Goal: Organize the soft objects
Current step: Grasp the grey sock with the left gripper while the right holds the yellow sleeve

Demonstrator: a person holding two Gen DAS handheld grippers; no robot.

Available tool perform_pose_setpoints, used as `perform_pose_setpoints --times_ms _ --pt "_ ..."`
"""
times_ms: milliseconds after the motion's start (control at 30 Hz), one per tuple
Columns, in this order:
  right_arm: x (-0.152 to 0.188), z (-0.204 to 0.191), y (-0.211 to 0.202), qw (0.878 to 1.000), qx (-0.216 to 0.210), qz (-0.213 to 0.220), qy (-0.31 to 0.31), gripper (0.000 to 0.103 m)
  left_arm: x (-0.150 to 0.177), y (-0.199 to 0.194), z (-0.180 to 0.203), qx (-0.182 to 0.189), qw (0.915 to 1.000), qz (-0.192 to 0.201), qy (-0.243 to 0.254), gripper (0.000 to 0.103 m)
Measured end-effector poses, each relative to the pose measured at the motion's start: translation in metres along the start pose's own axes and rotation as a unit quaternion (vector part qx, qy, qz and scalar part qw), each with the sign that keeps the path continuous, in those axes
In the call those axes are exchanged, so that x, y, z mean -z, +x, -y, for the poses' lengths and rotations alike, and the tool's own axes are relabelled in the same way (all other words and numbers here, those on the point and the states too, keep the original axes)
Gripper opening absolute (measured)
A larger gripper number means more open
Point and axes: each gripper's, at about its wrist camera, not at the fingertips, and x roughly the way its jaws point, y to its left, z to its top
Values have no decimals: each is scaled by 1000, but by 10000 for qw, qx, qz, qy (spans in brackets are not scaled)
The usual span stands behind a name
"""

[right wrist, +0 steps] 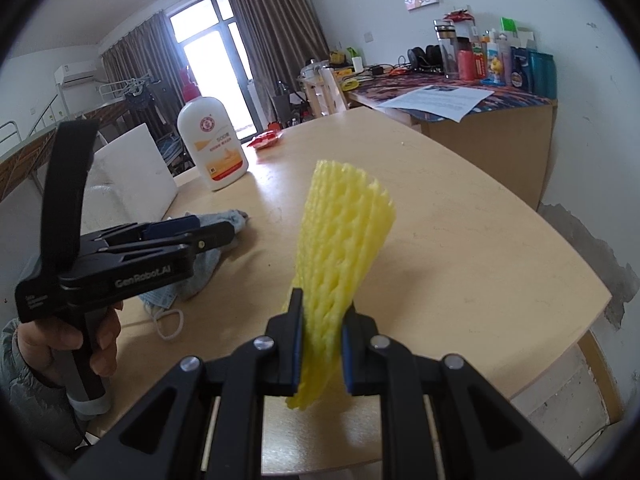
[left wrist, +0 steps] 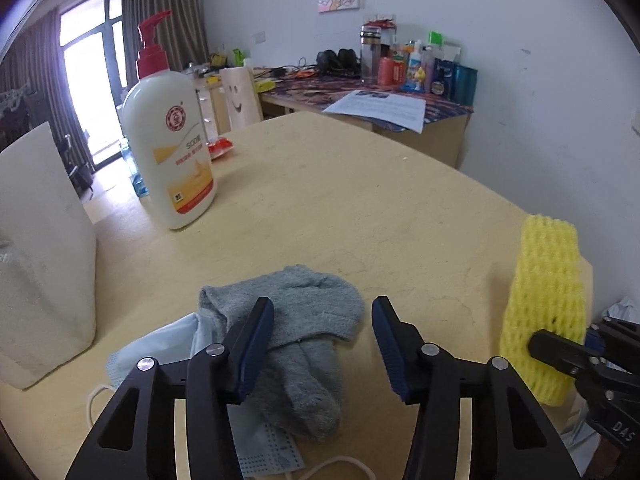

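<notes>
The left tongs (left wrist: 323, 344) stand spread over the grey sock (left wrist: 308, 336), one blue pad lying against the sock's left fold and the other clear of it on the bare counter (left wrist: 360, 200), so nothing is pinched yet. In this left wrist view the sock lies crumpled on a pale blue face mask (left wrist: 160, 348), whose white ear loop trails toward the near counter edge; both sit well on the near side of the white lotion bottle (left wrist: 176, 148), and a white foam block (left wrist: 44, 260) stands to the left of the sock. The yellow foam net (left wrist: 544, 300) stands upright to the right of the sock, gripped low by the other tool. In the right wrist view the right tongs (right wrist: 321, 344) are pressed together on that yellow foam net, which fans out above the pads and hangs a little below them, lifted clear of the counter. The left tool and the hand (right wrist: 68, 340) holding it sit to the left of the net, pointing down at the sock. The step in hand seems to be picking up the sock while the net waits in the right grip. The next move likely calls for bringing both pads around one fold of the sock alone, leaving the mask behind, before lifting.
</notes>
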Motion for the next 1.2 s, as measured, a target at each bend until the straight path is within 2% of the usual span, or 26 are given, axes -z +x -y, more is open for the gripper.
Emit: perform_pose_setpoints --times_ms 267,367,733,967,1200 --pt "-2 -2 0 10000 -45 -8 -85 19 4 10 3 -514 9981 -280 213 53" --pt "-2 -1 1 9999 -57 -16 -104 19 4 13 -1 -604 9974 -375 95 42" --pt "-4 -3 -4 9999 -1 36 -160 19 4 8 2 -605 9977 -277 138 25" --pt "-4 -7 -8 9997 31 102 -217 19 1 -2 2 -483 9987 -147 71 10" --pt "-5 -10 -12 9996 70 144 -230 19 -2 -22 -1 -345 9994 74 14 9"
